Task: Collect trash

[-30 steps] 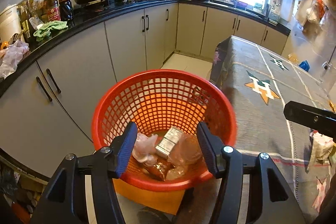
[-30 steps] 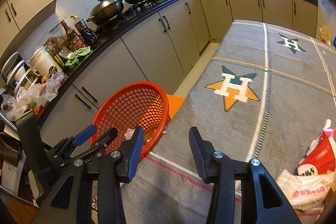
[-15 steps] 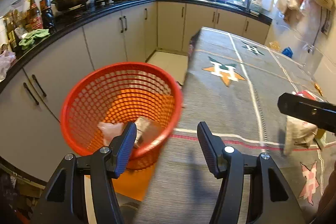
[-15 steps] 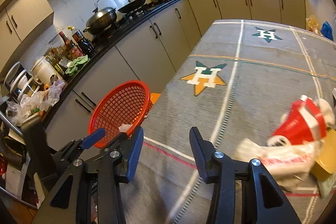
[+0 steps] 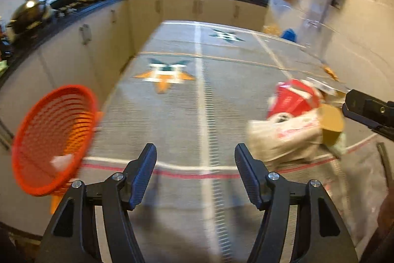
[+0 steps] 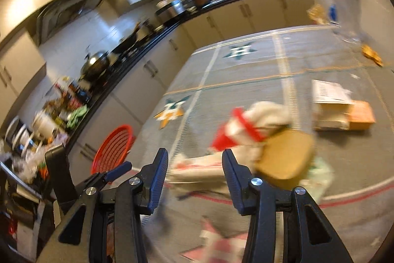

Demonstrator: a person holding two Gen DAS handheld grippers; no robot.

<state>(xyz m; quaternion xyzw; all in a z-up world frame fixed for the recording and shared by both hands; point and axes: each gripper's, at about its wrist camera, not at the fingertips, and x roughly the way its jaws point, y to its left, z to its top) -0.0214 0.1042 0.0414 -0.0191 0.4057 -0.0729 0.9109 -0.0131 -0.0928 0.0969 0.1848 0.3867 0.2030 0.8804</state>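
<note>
Step in hand, as judged: between picks, both tools empty and turned toward the trash heap. Red basket (image 5: 53, 137) sits at far left off the edge of the surface (image 5: 197, 115), its mouth tipped toward the camera, one pale scrap low inside; it is well apart from the heap. Left gripper (image 5: 195, 174): fingers spread wide, nothing between them, only bare cloth below. Right of it, on the surface, the heap: a white printed plastic bag (image 5: 283, 137) lying flat, long axis running roughly left-right across the left view, with a red wrapper (image 5: 293, 97) behind it and a tan cardboard piece (image 5: 331, 121) at its right end, touching. Images are motion-blurred, so edges are uncertain. In the right wrist view the right gripper (image 6: 195, 164) also has its fingers wide apart and holds nothing; the bag (image 6: 197, 166) shows through the gap just beyond the fingertips, long axis crosswise to the fingers, near end pointing left toward the basket (image 6: 112, 149). The cardboard piece (image 6: 285, 157) lies tilted just right of the right-hand finger. Farther right, apart, a flat box with white paper (image 6: 342, 110). Next move likely calls for easing the right gripper forward, fingers either side of the bag's narrow width, then shutting. Thin film may slip or drag neighbours along.
</note>
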